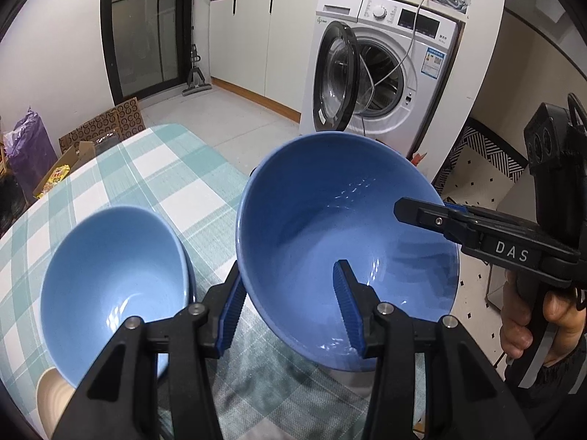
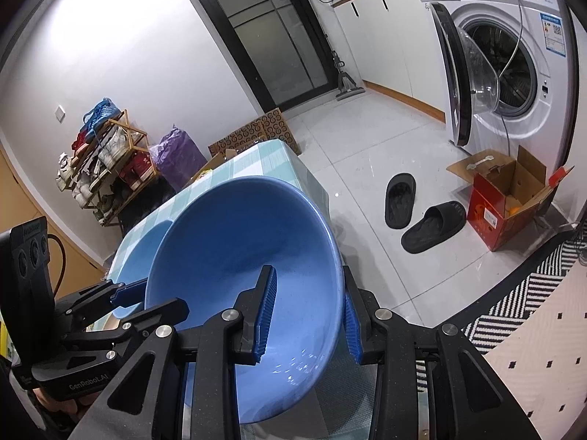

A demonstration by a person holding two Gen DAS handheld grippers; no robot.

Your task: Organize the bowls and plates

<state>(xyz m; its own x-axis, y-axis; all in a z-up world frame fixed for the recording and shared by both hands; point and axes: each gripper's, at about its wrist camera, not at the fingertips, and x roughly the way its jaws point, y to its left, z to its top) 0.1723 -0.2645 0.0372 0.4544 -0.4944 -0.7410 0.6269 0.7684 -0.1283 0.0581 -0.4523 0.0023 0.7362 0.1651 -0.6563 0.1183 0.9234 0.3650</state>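
"DAS" stands on the right gripper (image 1: 436, 216); "GenRobot.AI" on the left gripper (image 2: 124, 291).

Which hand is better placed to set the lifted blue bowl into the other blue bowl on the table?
Left: its tool grips the large blue bowl on the rim nearest the smaller blue bowl; the right tool holds the far side.
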